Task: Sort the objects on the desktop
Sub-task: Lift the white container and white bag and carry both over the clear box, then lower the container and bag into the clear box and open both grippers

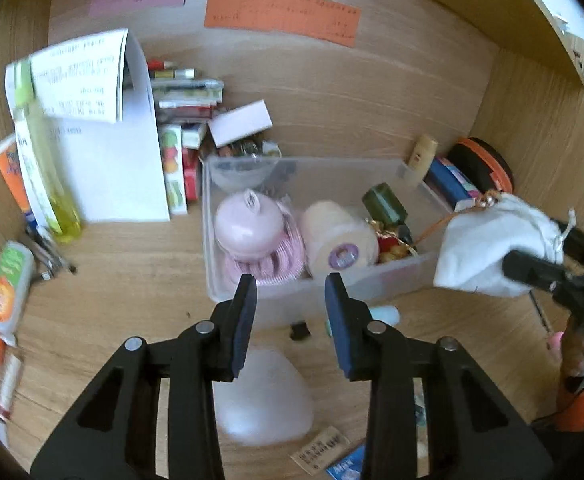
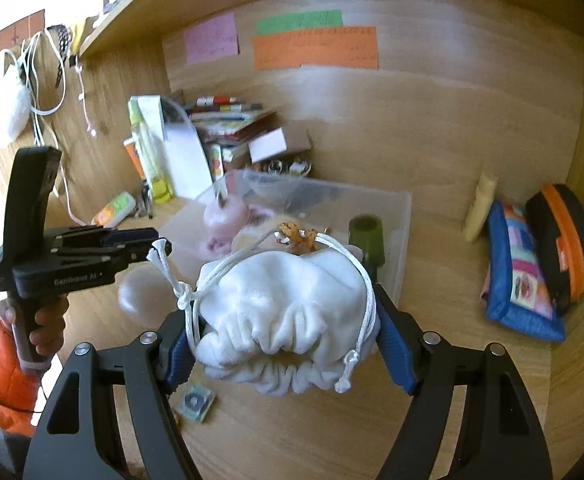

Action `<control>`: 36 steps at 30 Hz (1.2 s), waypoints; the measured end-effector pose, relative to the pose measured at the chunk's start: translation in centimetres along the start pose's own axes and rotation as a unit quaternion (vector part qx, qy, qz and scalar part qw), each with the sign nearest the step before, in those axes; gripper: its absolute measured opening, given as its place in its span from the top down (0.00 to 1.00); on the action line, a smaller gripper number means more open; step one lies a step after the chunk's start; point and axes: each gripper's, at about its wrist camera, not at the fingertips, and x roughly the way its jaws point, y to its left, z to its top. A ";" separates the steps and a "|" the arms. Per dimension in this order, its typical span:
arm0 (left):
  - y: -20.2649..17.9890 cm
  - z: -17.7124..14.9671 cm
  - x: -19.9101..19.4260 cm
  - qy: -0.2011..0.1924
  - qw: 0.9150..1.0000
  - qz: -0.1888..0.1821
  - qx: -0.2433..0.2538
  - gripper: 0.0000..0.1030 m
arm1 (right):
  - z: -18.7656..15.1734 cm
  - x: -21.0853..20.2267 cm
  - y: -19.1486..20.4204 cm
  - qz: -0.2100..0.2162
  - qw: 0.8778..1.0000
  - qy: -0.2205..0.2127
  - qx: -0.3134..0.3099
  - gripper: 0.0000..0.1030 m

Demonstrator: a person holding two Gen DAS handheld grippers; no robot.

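White drawstring pouch [image 2: 288,312] clamped between the blue pads of the right gripper [image 2: 288,344], held in the air just right of the clear plastic bin [image 1: 396,280], its white cord [image 2: 366,292] looped over the top and an orange charm [image 2: 298,238] at its far edge.

Far left of the desk: a yellow-green spray bottle [image 1: 46,176] standing against white papers [image 1: 112,152], an orange-and-green tube [image 1: 6,288] lying flat near the edge. Left gripper [image 1: 290,320] with jaws apart and nothing between them, hovering before the bin's near wall. Inside the bin, left to right: a pink round case [image 1: 250,224] on striped pink cloth, a cream roll [image 1: 338,240] with a purple sticker, a dark green bottle [image 1: 384,204]. Below the left gripper, a translucent white pouch [image 1: 264,396] on the wood. Far right, against the side wall: a blue patchwork pouch [image 2: 520,276] and a black case with orange zip [image 2: 564,240].
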 end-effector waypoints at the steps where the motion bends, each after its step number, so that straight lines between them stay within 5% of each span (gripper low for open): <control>1: 0.0 0.0 0.1 0.001 1.000 0.001 0.002 0.67 | 0.3 0.1 -0.1 -0.002 1.000 -0.004 -0.001 0.29; 10: 1.0 -1.6 -0.7 0.009 0.999 0.029 0.021 0.67 | 2.4 2.7 -1.7 0.001 1.000 -0.001 0.021 0.29; 12: 1.4 -2.2 -1.3 0.012 0.999 0.035 0.029 0.56 | 3.0 3.5 -2.1 -0.002 1.000 -0.001 0.028 0.29; 14: 1.6 -3.0 -1.4 0.015 0.998 0.048 0.036 0.33 | 3.5 4.2 -2.4 -0.002 0.999 0.001 0.035 0.29; 24: 0.8 -6.4 2.2 0.104 0.991 0.037 0.070 0.32 | 5.4 7.5 -3.0 -0.026 0.998 0.022 0.046 0.29; 36: 1.0 -7.4 3.2 0.107 0.991 0.049 0.061 0.37 | 4.2 10.4 -2.7 -0.062 0.995 0.066 0.036 0.28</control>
